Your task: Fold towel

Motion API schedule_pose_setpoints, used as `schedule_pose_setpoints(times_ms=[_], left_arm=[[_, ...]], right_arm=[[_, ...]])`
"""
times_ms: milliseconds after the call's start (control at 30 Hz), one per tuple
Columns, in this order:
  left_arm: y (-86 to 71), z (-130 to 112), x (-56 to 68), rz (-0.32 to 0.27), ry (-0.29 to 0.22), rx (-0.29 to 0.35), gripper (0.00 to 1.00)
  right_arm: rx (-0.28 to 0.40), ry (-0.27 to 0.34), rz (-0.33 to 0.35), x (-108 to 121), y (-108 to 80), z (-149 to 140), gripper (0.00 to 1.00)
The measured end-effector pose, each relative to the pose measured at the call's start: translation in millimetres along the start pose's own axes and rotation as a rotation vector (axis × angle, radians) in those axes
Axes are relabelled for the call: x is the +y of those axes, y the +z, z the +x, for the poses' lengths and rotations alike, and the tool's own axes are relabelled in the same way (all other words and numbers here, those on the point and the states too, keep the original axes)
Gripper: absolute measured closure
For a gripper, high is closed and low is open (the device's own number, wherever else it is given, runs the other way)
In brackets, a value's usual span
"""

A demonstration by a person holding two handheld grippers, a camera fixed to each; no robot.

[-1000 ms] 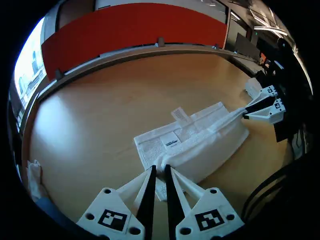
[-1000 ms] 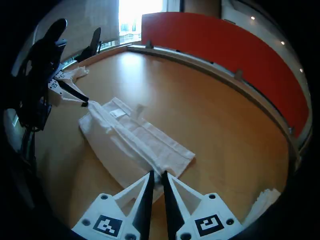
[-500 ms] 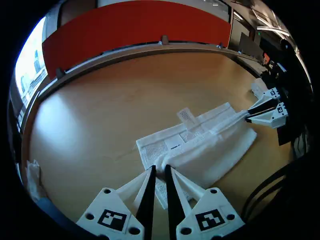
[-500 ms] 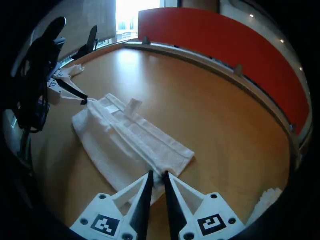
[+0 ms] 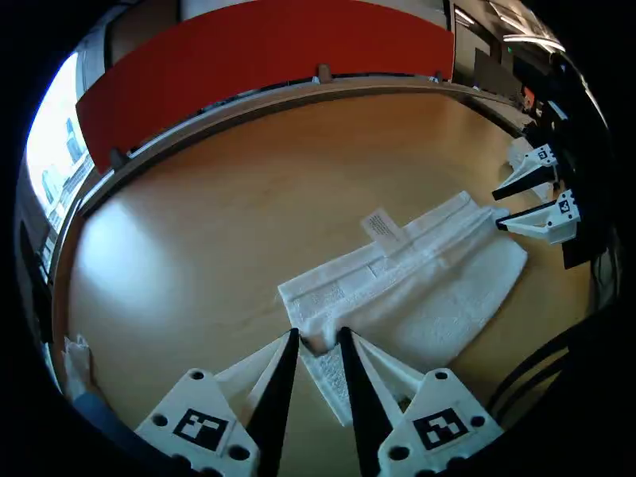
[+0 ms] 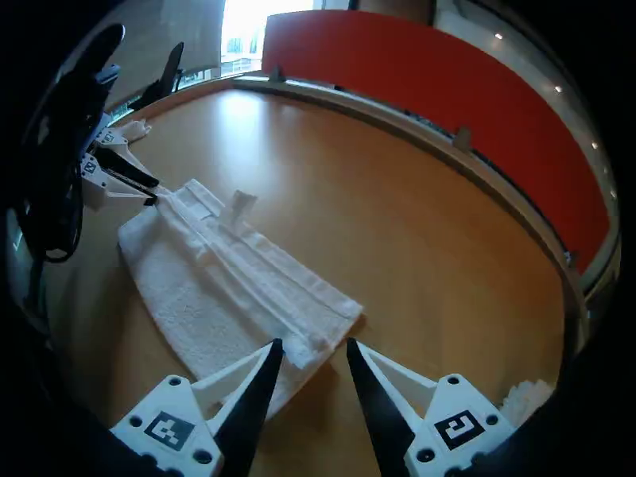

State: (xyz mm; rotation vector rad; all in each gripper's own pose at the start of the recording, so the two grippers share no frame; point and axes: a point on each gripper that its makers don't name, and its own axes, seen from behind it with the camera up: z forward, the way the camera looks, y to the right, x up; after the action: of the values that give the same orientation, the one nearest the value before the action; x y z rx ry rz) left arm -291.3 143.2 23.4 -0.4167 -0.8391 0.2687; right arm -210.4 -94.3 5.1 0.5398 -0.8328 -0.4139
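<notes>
**Left gripper view.** At the bottom centre we see the left gripper (image 5: 316, 340) with its two fingers parted by a narrow gap. The near corner of the towel (image 5: 413, 278) lies in that gap, and we do not see the fingers clamping it. The white towel lies flat on the wooden table (image 5: 207, 222), folded lengthwise and running from the lower centre toward the right of the frame. A small tag (image 5: 381, 225) sticks out from its upper edge. At the right edge the right gripper (image 5: 497, 211) stands at the far end of the towel with its fingers apart. A red partition (image 5: 262, 48) runs along the table's far side, and a crumpled white cloth (image 5: 75, 362) sits at the lower left.

**Right gripper view.** At the bottom centre the right gripper (image 6: 313, 350) is spread wide and grips nothing, with the towel's (image 6: 230, 270) near end just above its fingertips. The towel stretches to the upper left, where the left gripper (image 6: 153, 193) meets it with its fingers parted. The red partition (image 6: 445, 87) crosses the upper right.
</notes>
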Motion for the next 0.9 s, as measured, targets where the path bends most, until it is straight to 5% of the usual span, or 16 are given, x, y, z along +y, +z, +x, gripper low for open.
schedule_pose_setpoints(times_ms=[133,400,533,900], left_arm=[[1.5,0.7,-3.5,0.009,0.003,0.0,0.56],[3.1,6.6,-14.4,0.04,0.027,0.006,0.29],[2.5,11.7,-17.4,0.044,0.02,0.011,0.29],[-7.5,19.0,-20.5,0.04,-0.057,0.033,0.29]], right_arm=[[0.004,0.007,-0.015,5.7,1.2,2.2,0.33],[0.01,0.013,-0.037,15.1,2.8,6.8,0.23],[0.022,0.015,-0.047,18.3,2.3,11.7,0.15],[0.044,0.03,-0.06,22.5,-4.5,17.6,0.15]])
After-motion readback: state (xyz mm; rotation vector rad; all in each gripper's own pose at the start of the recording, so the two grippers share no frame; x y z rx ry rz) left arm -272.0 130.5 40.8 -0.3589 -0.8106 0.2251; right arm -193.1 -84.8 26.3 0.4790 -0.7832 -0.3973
